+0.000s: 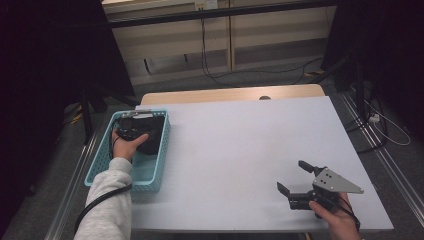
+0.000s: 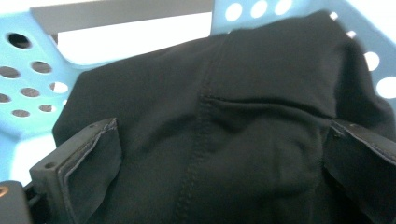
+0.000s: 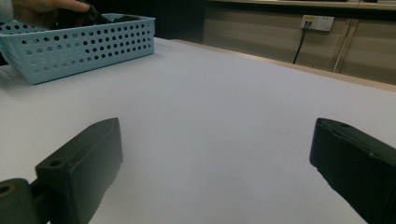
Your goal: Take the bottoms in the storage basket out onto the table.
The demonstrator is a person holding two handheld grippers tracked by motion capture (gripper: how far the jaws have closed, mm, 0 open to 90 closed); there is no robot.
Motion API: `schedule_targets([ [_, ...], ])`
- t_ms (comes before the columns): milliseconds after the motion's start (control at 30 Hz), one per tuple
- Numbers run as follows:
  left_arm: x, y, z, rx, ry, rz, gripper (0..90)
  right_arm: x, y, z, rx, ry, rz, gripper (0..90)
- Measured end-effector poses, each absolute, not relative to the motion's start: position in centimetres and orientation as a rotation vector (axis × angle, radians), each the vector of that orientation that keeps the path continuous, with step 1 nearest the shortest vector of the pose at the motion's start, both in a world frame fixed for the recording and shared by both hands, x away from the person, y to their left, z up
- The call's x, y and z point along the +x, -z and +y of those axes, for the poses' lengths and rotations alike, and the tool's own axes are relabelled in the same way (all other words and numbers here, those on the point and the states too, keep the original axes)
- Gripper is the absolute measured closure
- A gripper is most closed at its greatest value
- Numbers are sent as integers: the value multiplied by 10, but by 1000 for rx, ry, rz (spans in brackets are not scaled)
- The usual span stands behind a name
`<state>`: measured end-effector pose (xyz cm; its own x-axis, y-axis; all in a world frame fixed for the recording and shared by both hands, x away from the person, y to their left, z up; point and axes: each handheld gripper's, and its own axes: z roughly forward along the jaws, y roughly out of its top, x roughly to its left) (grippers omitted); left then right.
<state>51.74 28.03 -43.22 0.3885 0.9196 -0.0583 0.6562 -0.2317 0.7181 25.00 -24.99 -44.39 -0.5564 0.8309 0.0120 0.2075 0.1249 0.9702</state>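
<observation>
A light blue perforated basket (image 1: 98,167) stands at the table's left edge, with a black garment (image 1: 154,136) bundled in its far half. My left gripper (image 1: 131,125) is down in the basket, right over that garment. In the left gripper view the jaws of the left gripper (image 2: 222,126) stand wide apart, open, with the stitched black cloth (image 2: 243,84) spread between them and the basket wall (image 2: 28,107) behind. My right gripper (image 1: 291,175) hovers open over the table's near right corner. Between its spread jaws, the right gripper (image 3: 217,123) has just bare table.
The white table top (image 1: 240,145) stretches wide between basket and right gripper. In the right gripper view the basket (image 3: 84,44) stands far left with a hand (image 3: 42,9) over it. Cables (image 1: 220,75) lie on the floor beyond the table's far edge.
</observation>
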Motion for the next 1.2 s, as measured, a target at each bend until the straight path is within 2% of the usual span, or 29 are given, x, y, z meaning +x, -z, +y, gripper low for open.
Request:
schedule_targets([
  [300, 522, 446, 281, 2023, -458, 1349, 0, 249, 444, -251, 997, -1465, 1857, 22],
  [533, 524, 453, 269, 2080, -488, 1321, 0, 249, 444, -250, 994, -1469, 1860, 22],
  [867, 526, 458, 266, 2042, -451, 1362, 17, 248, 444, -253, 1001, -1472, 1861, 22],
  [933, 525, 457, 267, 2056, -445, 1346, 51, 248, 444, -253, 998, -1473, 1861, 22],
  [1033, 525, 453, 264, 2064, -420, 1355, 160, 248, 444, -253, 1001, -1472, 1863, 22],
  [1100, 525, 450, 262, 2076, -404, 1375, 178, 248, 444, -252, 997, -1474, 1864, 22],
  [1133, 525, 449, 261, 2082, -392, 1383, 231, 249, 444, -252, 994, -1470, 1867, 22],
  [1200, 525, 447, 259, 2077, -383, 1396, 257, 249, 444, -252, 990, -1468, 1868, 22],
])
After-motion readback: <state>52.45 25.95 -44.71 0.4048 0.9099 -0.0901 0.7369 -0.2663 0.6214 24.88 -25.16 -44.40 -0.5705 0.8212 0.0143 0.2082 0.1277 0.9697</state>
